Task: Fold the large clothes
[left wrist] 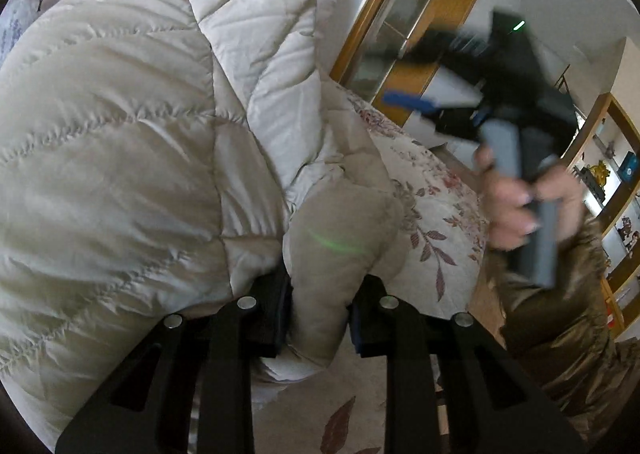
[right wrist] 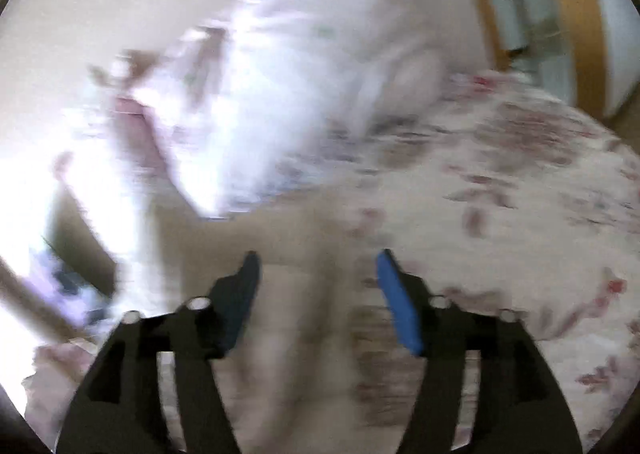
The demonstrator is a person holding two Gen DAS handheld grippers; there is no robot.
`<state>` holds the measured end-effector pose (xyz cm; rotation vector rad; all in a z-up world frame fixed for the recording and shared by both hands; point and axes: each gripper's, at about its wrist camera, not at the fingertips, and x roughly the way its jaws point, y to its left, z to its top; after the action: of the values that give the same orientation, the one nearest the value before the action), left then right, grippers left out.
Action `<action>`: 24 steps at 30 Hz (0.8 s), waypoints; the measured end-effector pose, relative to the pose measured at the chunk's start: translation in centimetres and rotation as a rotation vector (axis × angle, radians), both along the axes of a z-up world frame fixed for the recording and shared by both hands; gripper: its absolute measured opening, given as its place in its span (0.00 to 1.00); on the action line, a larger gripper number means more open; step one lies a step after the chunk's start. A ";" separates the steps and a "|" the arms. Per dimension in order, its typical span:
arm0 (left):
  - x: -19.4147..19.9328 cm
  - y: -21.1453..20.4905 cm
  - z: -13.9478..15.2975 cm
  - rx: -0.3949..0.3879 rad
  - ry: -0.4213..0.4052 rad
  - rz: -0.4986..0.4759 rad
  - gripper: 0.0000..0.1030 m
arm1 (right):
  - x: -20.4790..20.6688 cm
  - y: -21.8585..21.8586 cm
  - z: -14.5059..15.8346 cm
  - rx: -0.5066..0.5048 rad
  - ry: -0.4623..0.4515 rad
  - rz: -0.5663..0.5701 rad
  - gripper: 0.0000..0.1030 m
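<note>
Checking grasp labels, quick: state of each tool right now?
Left tool: closed on a fold of the beige puffer coat.
Right tool: open, holding nothing, above the floral bedspread.

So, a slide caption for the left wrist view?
Left gripper pinches a beige puffer coat on the floral bedspread.

Right wrist view blurred throughout: pale pillow-like mass (right wrist: 304, 66), upper centre, indistinct. Left wrist view: cream quilted padded coat (left wrist: 120, 134) cut off at left edge; black right tongs (left wrist: 404, 74) smeared, upper right.
</note>
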<state>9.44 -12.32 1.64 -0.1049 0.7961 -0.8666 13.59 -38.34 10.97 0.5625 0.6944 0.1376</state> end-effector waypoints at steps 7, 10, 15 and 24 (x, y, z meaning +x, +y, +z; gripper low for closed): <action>0.4 -0.5 0.2 0.052 -0.008 0.000 0.23 | 2.6 5.9 1.4 -0.024 -0.002 0.173 0.76; 0.7 -0.6 0.2 0.063 -0.009 0.000 0.24 | 3.8 7.0 0.7 -0.031 0.018 0.177 0.64; 0.3 -0.7 0.4 0.078 -0.040 -0.011 0.24 | 4.8 6.6 -1.2 -0.032 0.061 0.156 0.15; -2.7 6.5 9.4 -0.076 -0.213 -0.065 0.54 | 5.3 4.5 -4.6 0.018 0.105 0.116 0.15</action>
<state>6.72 -5.84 10.99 -0.0531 0.5697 -0.9524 18.93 -33.84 6.35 0.5492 0.8290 0.2242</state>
